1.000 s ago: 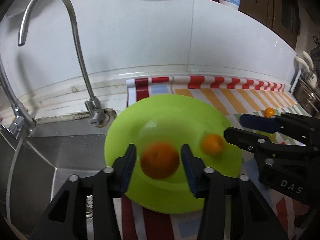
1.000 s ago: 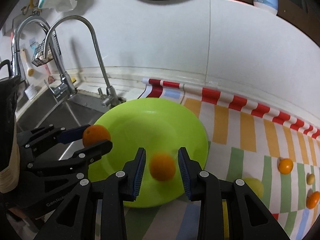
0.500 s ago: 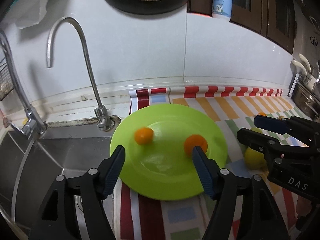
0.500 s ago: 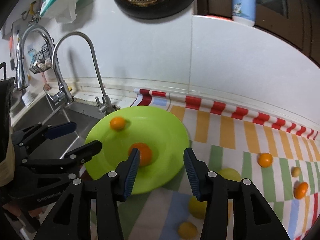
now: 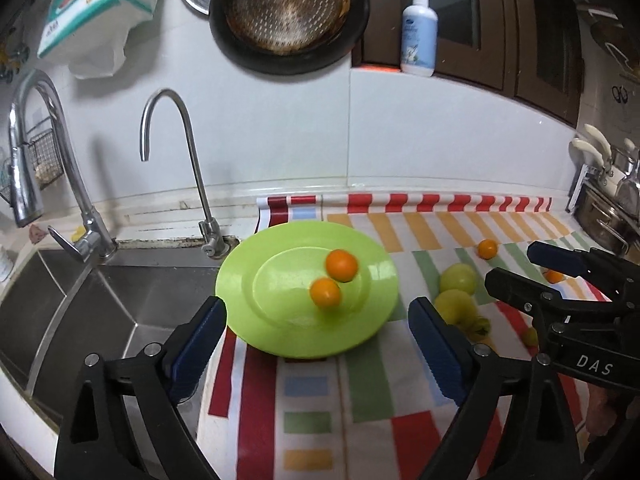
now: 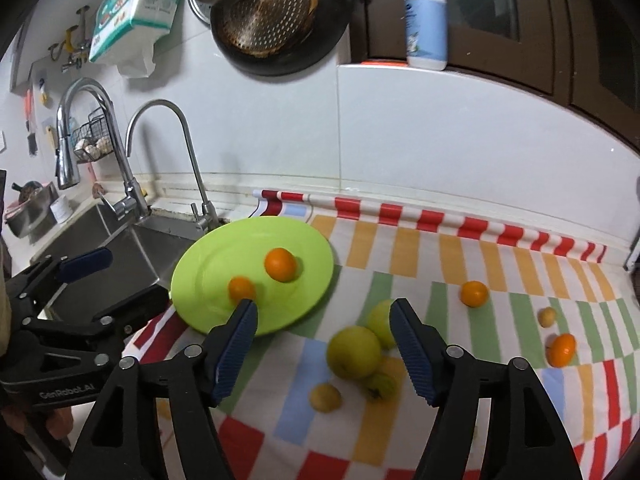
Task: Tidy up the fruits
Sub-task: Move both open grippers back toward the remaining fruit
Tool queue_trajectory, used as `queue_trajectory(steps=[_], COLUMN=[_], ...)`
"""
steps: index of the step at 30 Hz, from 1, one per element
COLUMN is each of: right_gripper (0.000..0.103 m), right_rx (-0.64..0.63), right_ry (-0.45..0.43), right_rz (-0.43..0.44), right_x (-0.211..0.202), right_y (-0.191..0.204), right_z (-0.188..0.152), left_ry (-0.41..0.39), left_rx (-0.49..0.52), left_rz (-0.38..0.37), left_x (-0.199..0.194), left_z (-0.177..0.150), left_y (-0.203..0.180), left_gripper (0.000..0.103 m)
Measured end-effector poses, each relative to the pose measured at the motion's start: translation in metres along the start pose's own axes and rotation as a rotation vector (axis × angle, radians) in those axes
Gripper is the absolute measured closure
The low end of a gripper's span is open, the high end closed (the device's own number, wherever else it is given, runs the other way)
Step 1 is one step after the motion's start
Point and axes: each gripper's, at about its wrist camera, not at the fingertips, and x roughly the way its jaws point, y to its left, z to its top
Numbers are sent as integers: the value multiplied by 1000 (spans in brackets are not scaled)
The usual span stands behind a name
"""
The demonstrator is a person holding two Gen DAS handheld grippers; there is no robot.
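- Kitchen counter with a striped cloth (image 6: 400, 248) lying beside a steel sink (image 5: 120, 292), pump bottle (image 5: 419, 36) sitting up on the ledge.
- Two oranges (image 5: 341, 265) (image 5: 325, 292) are sitting on the green plate (image 5: 280, 320), touching each other.
- left gripper (image 5: 316, 344) is gaping wide, jaws just been opening, gripping nothing; "GenRobot.AI" is showing on its body.
- right gripper (image 6: 324, 340) is showing "DAS", jaws also just been opening, empty, hovering near the yellow-green fruits (image 6: 354, 352).
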Motion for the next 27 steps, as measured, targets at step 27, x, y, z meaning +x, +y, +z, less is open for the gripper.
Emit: queue_trajectory(steps=[27], right_gripper=[24], right_rx=[34], right_ry=[-87], right_rz=[-106], right_x=[-98], right_y=[-76], right_z=[-55], left_ry=[-103], left_rx=[78], left_rz=[26], left_x=[-61], left_z=[-24], left_y=[-98], left_gripper=[3])
